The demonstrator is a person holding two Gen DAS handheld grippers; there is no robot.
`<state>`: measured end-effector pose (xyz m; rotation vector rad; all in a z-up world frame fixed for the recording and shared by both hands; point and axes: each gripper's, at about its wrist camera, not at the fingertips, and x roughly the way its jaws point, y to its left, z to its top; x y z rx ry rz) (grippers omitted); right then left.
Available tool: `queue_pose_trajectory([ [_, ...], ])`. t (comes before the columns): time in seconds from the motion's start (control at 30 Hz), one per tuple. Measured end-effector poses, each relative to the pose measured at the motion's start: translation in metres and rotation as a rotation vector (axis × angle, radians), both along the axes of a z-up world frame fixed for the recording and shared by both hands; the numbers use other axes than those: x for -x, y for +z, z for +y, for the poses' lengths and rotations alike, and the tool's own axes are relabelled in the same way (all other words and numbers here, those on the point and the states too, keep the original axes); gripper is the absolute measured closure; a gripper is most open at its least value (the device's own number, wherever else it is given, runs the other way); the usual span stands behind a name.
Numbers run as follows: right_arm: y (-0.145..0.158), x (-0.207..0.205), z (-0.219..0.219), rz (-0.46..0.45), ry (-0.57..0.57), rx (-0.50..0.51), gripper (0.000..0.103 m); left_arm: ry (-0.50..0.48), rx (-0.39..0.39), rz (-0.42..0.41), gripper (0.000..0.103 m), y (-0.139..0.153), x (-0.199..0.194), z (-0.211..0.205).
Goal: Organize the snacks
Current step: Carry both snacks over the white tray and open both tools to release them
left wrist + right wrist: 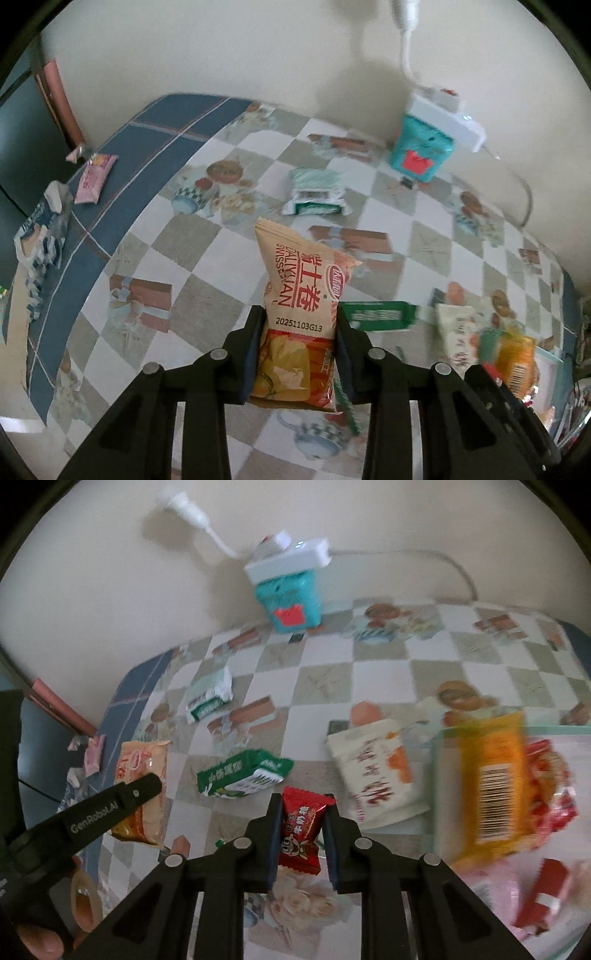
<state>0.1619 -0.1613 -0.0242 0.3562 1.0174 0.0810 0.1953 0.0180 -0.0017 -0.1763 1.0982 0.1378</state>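
We are looking at a home: a patterned tablecloth (pixel 207 258) covering the surface, a power strip (pixel 291 559) by the wall.

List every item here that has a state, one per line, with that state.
Left gripper: shut on the orange snack bag, lifted off the table.
Right gripper: shut on the red candy.
Green packet: lying loose on the tablecloth.
White pouch: lying flat beside the bin.
Clear bin: holding a yellow pack and other snacks.
Mint-striped packet: lying on the tablecloth, alone.
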Motion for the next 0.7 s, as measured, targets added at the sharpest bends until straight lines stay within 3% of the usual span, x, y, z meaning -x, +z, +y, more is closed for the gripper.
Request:
queue_pose_trajectory([
  [0.4, 0.045, 0.051, -0.093, -0.023, -0.203, -0.012, 0.081, -0.123, -0.013, -0.094, 0.066, 0.063, 0.038, -0.08],
  [0.7, 0.065, 0.101, -0.168, -0.038, -0.351, -0.02, 0.081, -0.221, -0.008, -0.082, 0.066, 0.064, 0.065, -0.143],
])
